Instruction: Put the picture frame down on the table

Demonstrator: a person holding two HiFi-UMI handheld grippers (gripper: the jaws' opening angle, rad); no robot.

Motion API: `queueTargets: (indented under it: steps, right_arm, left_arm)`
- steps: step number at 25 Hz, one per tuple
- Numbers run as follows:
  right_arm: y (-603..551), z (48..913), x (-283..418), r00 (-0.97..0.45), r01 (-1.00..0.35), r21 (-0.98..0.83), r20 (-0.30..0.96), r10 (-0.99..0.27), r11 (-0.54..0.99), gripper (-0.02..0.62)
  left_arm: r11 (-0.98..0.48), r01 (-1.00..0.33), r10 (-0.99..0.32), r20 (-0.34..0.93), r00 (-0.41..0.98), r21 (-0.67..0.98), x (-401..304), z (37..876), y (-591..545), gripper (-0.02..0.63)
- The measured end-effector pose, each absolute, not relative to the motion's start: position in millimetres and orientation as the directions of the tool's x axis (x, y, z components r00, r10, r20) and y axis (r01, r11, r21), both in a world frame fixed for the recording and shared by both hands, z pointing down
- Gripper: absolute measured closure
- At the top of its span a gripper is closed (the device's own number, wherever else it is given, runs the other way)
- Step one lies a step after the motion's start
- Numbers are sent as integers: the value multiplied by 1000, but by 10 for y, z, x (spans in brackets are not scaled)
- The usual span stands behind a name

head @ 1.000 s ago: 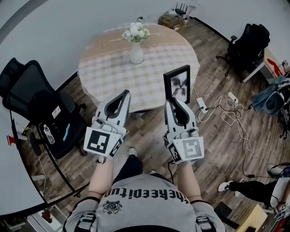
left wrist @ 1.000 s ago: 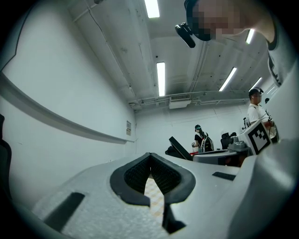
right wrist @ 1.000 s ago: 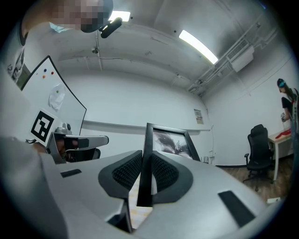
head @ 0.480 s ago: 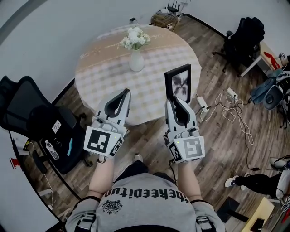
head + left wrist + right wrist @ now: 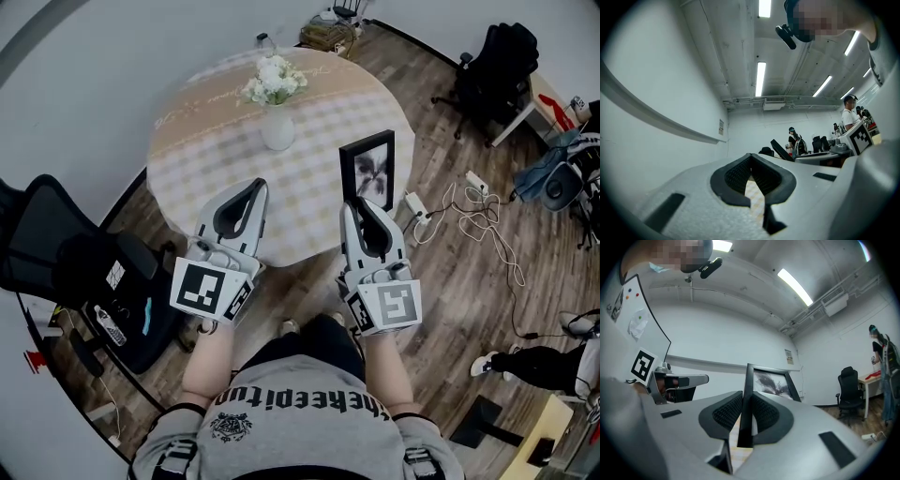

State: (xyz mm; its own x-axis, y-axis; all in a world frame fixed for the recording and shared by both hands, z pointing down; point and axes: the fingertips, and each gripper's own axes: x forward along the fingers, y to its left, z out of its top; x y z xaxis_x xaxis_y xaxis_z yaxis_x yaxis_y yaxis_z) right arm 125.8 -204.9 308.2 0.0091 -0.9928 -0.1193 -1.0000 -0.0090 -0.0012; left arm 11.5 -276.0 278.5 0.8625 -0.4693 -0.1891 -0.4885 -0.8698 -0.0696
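round checked table [image 5: 314, 141] nearer black frame [image 5: 367, 174]

Bottom edge of the picture frame [image 5: 367, 173] sits out of sight behind the right gripper [image 5: 364, 208], its print too blurred to make out. The worktop [image 5: 309, 122] has its 6 o'clock rim covered by that and the left gripper [image 5: 251, 187]. Black chair [image 5: 56, 267] at 8 o'clock is cut off by the edge.

I see the vase of flowers [image 5: 277, 101] on the far middle of the desk [image 5: 202, 141]. The picture frame [image 5: 367, 171] stands upright between the jaws of my right gripper [image 5: 361, 202], over the desk's near right part. My left gripper [image 5: 246, 186] is to its left. One office chair [image 5: 66, 267] sits left of the desk and another [image 5: 497, 58] far right, with cables [image 5: 480, 220] on the floor between.
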Motion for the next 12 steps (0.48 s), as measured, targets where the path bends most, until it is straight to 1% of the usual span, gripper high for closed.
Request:
queueTargets:
  steps: [4, 12]
  right_arm:
    - [-2014, 3197, 1389, 17, -1000, 1, -106, -994, -17, 525]
    - [-2337, 3354, 1659, 13, -1000, -2, -55, -998, -13, 526]
  left_arm:
    - [-874, -480, -462, -184, 868, -70, 258, 2870, -2724, 591]
    - [-870, -489, -474, -172, 863, -55, 486, 2935, -3029, 591]
